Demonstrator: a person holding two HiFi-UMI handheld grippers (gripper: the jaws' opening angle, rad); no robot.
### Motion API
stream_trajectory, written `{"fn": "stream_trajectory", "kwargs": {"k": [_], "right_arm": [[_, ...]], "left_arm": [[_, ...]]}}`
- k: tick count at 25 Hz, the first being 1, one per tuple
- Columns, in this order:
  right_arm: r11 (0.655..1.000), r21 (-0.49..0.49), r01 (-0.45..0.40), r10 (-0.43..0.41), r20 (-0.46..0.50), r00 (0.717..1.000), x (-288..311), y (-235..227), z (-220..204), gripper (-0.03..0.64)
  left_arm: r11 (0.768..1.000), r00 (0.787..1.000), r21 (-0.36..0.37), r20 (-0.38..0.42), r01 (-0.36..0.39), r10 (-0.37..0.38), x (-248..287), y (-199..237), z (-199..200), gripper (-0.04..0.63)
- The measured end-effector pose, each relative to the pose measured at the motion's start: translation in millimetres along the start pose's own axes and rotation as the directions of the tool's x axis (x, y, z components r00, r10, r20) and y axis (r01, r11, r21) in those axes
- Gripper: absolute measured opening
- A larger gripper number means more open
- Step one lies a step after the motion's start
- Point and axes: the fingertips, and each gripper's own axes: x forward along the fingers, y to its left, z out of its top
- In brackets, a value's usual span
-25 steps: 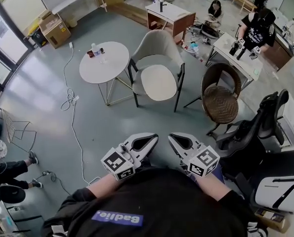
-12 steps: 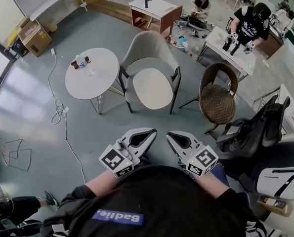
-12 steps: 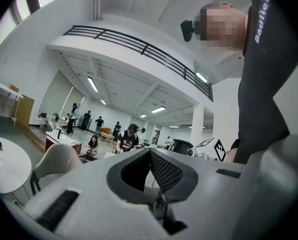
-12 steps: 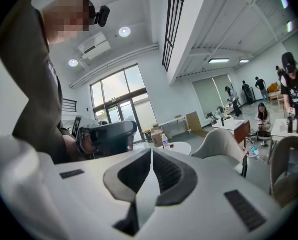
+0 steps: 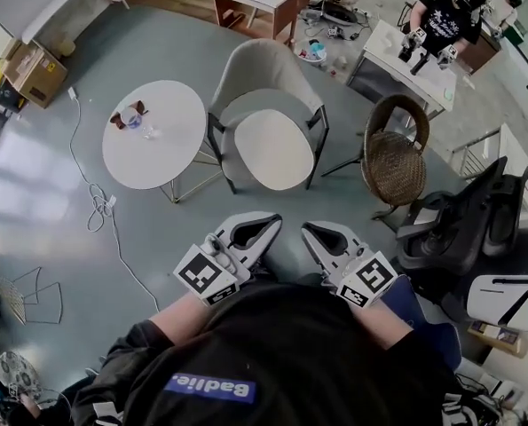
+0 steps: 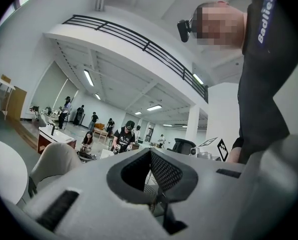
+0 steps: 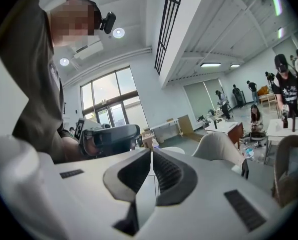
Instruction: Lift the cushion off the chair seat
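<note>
Both grippers are held close to the person's chest, well short of the chair. The left gripper [image 5: 265, 226] has its jaws pressed together with nothing between them, and so does the right gripper [image 5: 311, 232]; each gripper view shows the pads meeting at the tip. The cushion [image 5: 272, 149], a pale oval, lies flat on the seat of the beige chair [image 5: 264, 69], untouched and apart from both tools. A white round table [image 5: 161, 153] stands just left of the chair with a small bottle [image 5: 130, 119] on it. A wicker chair [image 5: 395, 171] is to its right, and a black office chair [image 5: 459, 229] stands nearer the person. Readable text: the black shirt has a blue patch [image 5: 208, 388] reading "Badie", upside down in the head view, and the left gripper view shows it again [image 6: 265, 11] running vertically. Each gripper's cube carries black-and-white square markers [image 5: 206, 275] with no legible lettering. The cardboard box [image 5: 28, 67] at far left has print too small to read.
</note>
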Motion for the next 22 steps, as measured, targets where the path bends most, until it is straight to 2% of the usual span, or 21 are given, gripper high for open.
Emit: {"fn": "stream_trajectory", "kwargs": {"k": [6, 12, 22], "right_arm": [[0.999, 0.036, 0.008, -0.008, -0.004, 1.0, 10, -34, -7, 0.034], [0.998, 0.033, -0.046, 0.047, -0.01, 0.999, 18, -59, -8, 0.034], [0.995, 0.079, -0.063, 0.069, -0.066, 0.995, 15, -128, -45, 0.034]], "left_arm": [[0.999, 1.0, -0.032, -0.02, -0.022, 0.022, 17, 17, -14, 0.015], [0.996, 0.997, -0.051, -0.033, -0.076, 0.075, 39, 28, -21, 0.015], [0.983, 0.984, -0.084, -0.083, -0.166, 0.159, 85, 53, -56, 0.015]]}}
